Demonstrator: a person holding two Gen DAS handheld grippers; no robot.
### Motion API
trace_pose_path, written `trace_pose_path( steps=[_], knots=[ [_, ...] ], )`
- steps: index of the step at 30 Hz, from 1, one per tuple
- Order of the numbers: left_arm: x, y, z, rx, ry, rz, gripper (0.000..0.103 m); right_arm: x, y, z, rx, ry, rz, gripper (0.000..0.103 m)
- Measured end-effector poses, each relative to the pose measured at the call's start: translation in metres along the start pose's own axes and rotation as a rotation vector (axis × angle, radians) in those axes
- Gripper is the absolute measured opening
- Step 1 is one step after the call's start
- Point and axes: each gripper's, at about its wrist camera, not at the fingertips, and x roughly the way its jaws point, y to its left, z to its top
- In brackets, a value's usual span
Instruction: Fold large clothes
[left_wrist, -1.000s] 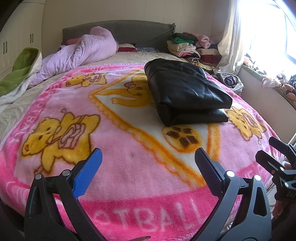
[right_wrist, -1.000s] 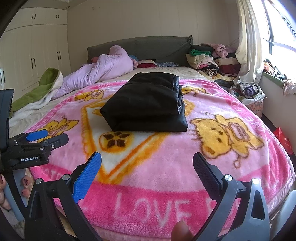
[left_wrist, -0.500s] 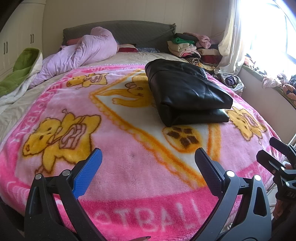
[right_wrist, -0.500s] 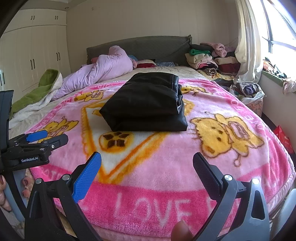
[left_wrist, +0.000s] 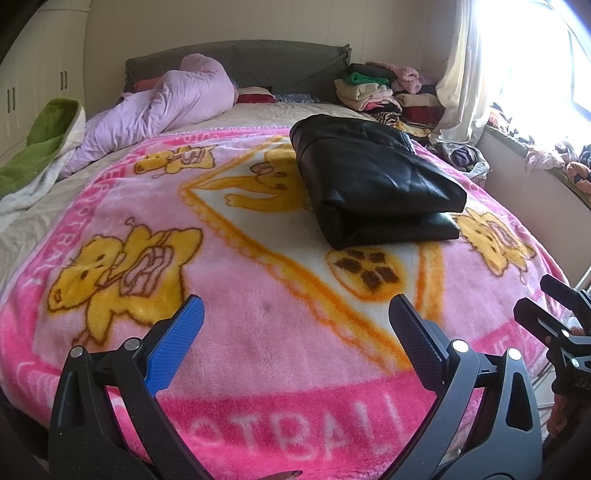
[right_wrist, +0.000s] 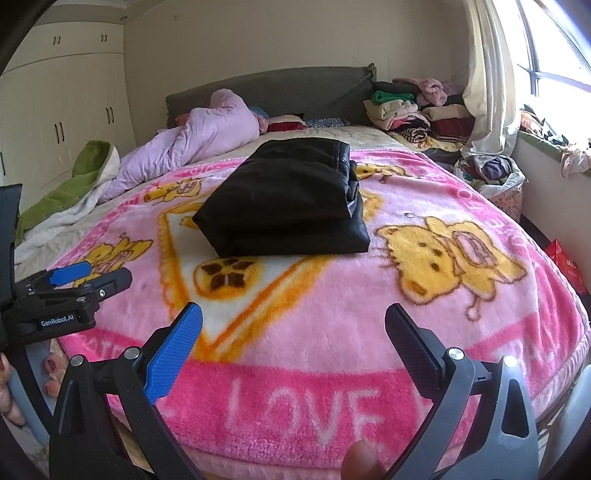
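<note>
A black leather-like garment (left_wrist: 373, 184) lies folded into a thick rectangle on the pink cartoon blanket (left_wrist: 258, 332), in the middle of the bed; it also shows in the right wrist view (right_wrist: 288, 199). My left gripper (left_wrist: 295, 343) is open and empty, held above the blanket's near edge, well short of the garment. My right gripper (right_wrist: 293, 347) is open and empty, also over the near edge. The right gripper shows at the right edge of the left wrist view (left_wrist: 554, 314); the left gripper shows at the left of the right wrist view (right_wrist: 77, 280).
A crumpled lilac duvet (left_wrist: 166, 107) and a green blanket (left_wrist: 40, 147) lie at the back left. Stacked folded clothes (right_wrist: 410, 107) sit by the headboard at right. A basket of clothes (right_wrist: 491, 173) stands below the curtain and window. Wardrobes (right_wrist: 66, 110) line the left wall.
Both grippers have stayed open and almost still; the views shifted only slightly. The garment has not moved.
</note>
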Motion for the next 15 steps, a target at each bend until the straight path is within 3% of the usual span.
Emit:
trace_pose_path(
  steps=[4, 7, 12, 15],
  knots=[
    [0.000, 0.005, 0.000, -0.019, 0.011, -0.002, 0.094, -0.004, -0.005, -0.001, 0.023, 0.006, -0.026, 0.099],
    [-0.003, 0.014, -0.002, -0.012, 0.012, -0.013, 0.094, -0.014, -0.023, -0.004, 0.067, -0.024, -0.094, 0.099],
    [0.007, 0.058, 0.011, -0.101, 0.091, -0.003, 0.094, -0.048, -0.115, -0.017, 0.226, -0.061, -0.370, 0.099],
    [0.016, 0.115, 0.026, -0.172, 0.149, 0.017, 0.094, -0.078, -0.216, -0.035, 0.391, -0.032, -0.629, 0.099]
  ],
)
